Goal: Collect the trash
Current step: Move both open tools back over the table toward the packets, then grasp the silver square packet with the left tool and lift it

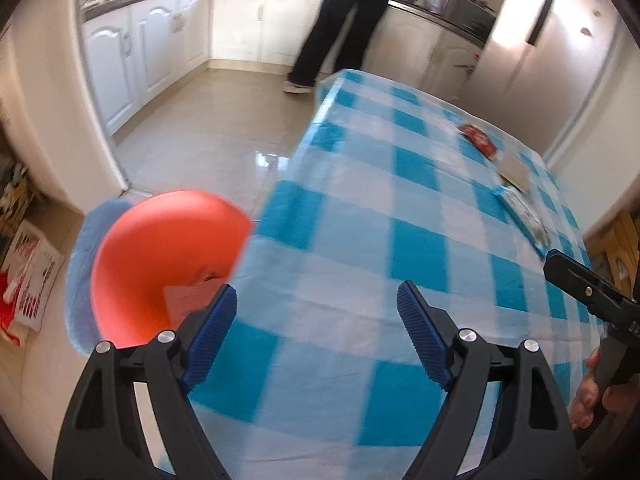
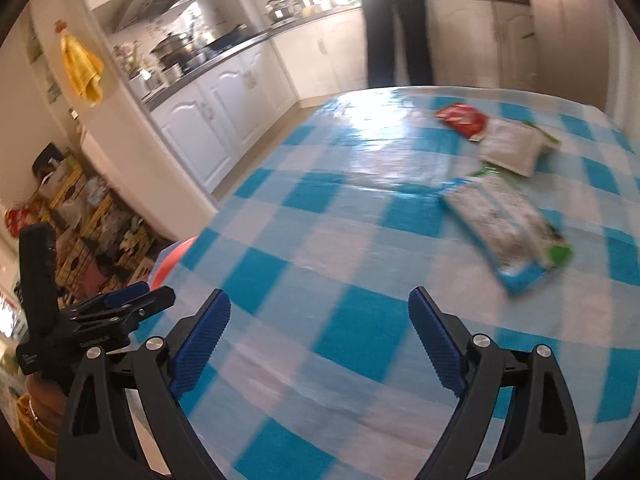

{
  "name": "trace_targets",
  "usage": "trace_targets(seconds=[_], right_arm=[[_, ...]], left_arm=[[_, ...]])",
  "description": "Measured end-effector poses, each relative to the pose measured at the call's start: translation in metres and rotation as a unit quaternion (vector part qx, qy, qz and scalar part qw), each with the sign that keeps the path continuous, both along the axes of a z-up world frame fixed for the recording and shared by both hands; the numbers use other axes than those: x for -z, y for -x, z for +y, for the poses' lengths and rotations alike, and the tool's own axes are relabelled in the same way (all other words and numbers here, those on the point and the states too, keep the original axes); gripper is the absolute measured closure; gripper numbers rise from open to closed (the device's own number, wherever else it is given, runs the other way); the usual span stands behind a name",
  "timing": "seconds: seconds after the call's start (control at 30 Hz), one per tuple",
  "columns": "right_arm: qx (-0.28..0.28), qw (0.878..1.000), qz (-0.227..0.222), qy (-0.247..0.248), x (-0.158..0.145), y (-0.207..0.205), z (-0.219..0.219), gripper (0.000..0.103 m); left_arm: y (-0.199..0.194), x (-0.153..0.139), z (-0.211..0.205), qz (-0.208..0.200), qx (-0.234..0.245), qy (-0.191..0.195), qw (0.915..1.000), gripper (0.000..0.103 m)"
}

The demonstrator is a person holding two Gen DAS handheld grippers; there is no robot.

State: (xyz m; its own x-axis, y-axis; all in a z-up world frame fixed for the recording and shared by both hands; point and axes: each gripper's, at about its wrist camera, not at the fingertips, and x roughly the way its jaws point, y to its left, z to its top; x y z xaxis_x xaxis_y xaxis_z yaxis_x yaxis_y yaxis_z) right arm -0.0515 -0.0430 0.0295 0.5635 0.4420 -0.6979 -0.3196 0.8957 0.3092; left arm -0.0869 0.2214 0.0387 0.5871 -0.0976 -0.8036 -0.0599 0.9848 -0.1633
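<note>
**Wrappers lie ahead and to the right, nearer the right gripper**

Off the table's left edge stands an orange bin (image 1: 160, 264) with a scrap of pinkish paper in its bottom and a blue mat (image 1: 80, 276) under it. The left gripper (image 1: 316, 328) hovers over the near left corner of the checked tablecloth (image 1: 360, 216), its blue pads spread wide and holding nothing; the bin is just to its left and below.

The right gripper (image 2: 320, 332) hangs over the near edge of the table, fingers likewise wide apart and empty. From it the trash lies forward and to the right, toward the right edge. Closest is a long white and green packet (image 2: 508, 224) lying flat, its long axis running from the near right toward the far left, slantwise to the gripper's line. Beyond it sits a pale squarish pouch (image 2: 512, 148), and touching that pouch's far left side a red wrapper (image 2: 462, 118). All three are well apart from the left gripper, so the right one looks the better placed to reach them.

Motion blur smears the long packet's print and edges, so it is hard to tell whether it lies fully flat. A person (image 2: 396, 20) at the far counter shows only from the waist down
</note>
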Motion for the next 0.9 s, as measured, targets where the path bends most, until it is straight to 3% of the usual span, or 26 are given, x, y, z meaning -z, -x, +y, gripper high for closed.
trace_targets(seconds=[0.23, 0.5, 0.9], right_arm=[[0.068, 0.998, -0.004, -0.008, -0.002, 0.004, -0.071, 0.013], [0.149, 0.989, -0.005, -0.012, 0.001, 0.009, -0.150, 0.013], [0.221, 0.975, 0.005, -0.005, 0.006, 0.001, -0.232, 0.013]], left_arm=[[-0.025, -0.013, -0.064, -0.012, 0.072, -0.008, 0.9973, 0.020], [-0.067, -0.023, -0.150, -0.026, 0.148, -0.028, 0.9882, 0.020], [-0.154, -0.010, -0.269, -0.030, 0.213, -0.073, 0.9738, 0.020]])
